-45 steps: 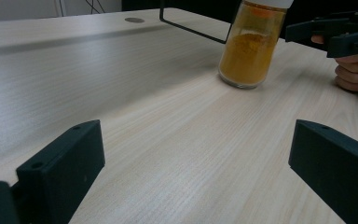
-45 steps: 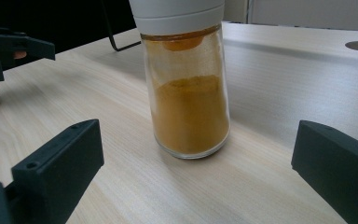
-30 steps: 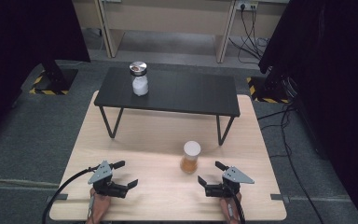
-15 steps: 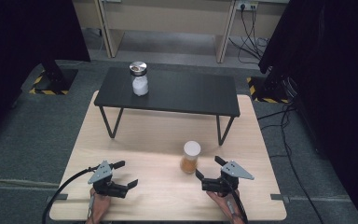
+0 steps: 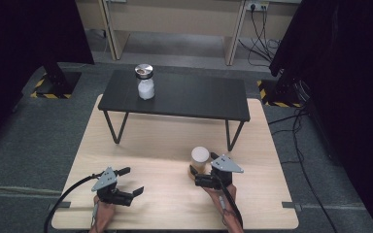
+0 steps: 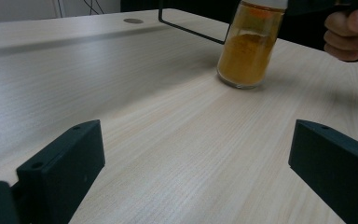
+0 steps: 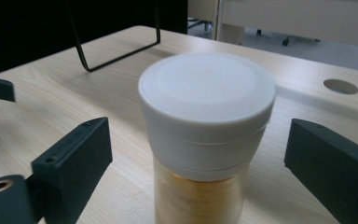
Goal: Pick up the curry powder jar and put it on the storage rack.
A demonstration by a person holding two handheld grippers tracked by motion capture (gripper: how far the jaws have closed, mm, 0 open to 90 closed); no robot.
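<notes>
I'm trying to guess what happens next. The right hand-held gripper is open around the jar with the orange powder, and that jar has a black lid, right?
Almost. The lid is white, not black, as the right gripper view shows. The rest holds: the right hand-held gripper is open around the jar of orange powder.

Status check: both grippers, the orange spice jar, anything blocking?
Right gripper open, jaws either side of the white-capped spice jar, not clamped. Left gripper open, holding nothing, apart from the jar. Jar upright on the wooden table. Nothing in the way.
</notes>
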